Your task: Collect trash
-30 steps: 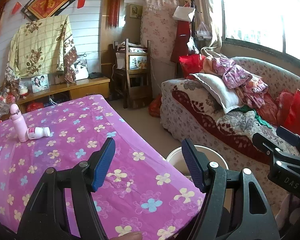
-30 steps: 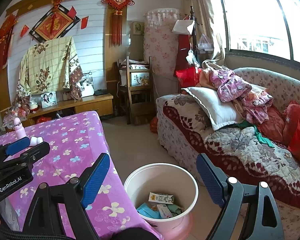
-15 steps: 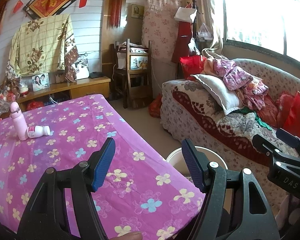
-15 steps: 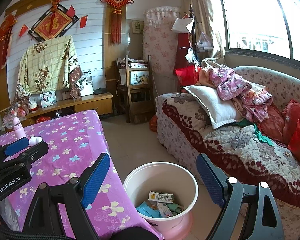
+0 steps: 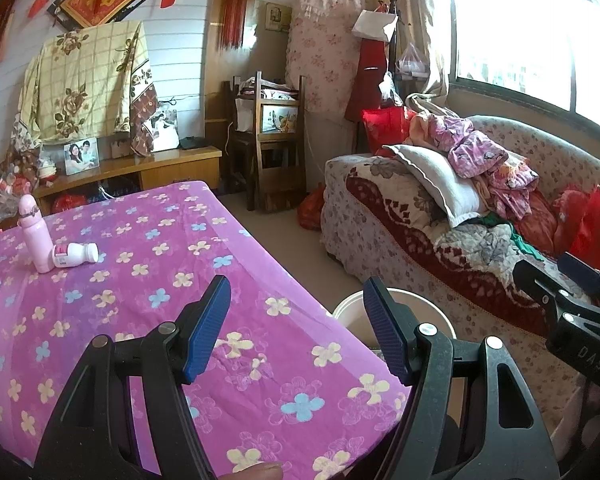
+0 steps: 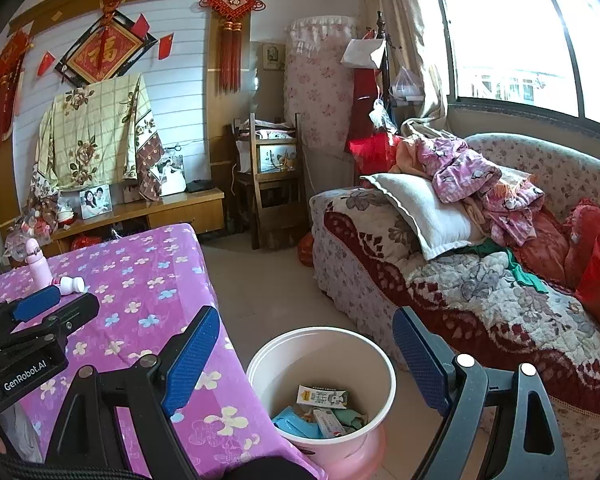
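nothing has changed: both my claws, left (image 5: 296,330) and right (image 6: 306,356), stay open and empty by the bin (image 6: 320,384); the bottle (image 5: 74,255) on the tabletop (image 5: 148,280) beyond it remains uncollected.

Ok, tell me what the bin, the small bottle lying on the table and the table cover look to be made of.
Bin: looks like smooth moulded plastic, cream-white with a pink base; thin even rim, slight sheen.
Small bottle: probably glossy white plastic with a printed label and white cap; too small to be sure.
Table cover: soft matte fabric, purple with a printed flower pattern; it creases and drapes over the edge.
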### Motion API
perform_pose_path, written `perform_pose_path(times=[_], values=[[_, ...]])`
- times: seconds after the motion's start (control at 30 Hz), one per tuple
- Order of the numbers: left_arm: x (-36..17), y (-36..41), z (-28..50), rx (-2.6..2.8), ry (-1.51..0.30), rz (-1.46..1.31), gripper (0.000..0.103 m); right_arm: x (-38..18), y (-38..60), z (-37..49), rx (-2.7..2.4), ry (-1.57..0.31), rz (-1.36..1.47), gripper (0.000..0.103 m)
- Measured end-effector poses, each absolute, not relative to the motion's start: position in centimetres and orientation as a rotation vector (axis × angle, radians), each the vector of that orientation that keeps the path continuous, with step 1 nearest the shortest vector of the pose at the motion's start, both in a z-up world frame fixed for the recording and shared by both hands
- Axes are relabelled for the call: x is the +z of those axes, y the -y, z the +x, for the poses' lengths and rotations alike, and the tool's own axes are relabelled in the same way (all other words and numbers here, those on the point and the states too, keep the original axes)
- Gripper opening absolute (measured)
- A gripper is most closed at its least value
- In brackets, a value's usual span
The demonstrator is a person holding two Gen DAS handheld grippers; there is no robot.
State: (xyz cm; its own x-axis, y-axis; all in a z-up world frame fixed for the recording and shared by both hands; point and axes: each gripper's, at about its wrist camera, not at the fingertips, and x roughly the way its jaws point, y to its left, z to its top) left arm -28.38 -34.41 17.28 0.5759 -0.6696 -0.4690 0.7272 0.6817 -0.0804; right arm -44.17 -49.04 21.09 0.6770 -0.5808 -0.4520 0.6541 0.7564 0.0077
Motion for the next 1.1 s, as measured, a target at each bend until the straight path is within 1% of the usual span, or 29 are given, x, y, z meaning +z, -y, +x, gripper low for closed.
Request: perform_pose_path(times=[0.7, 1.1], values=[[16.70, 34.58, -28.01, -0.840, -0.532, 0.103, 0.068, 21.02, 48.92, -44.15, -0.699, -0.453, 0.175, 0.087], [16.59, 34.41, -27.61, -0.840, -0.522, 0.095, 0.068, 20.21, 48.96, -43.73, -0.692, -0.474, 0.176, 0.087]])
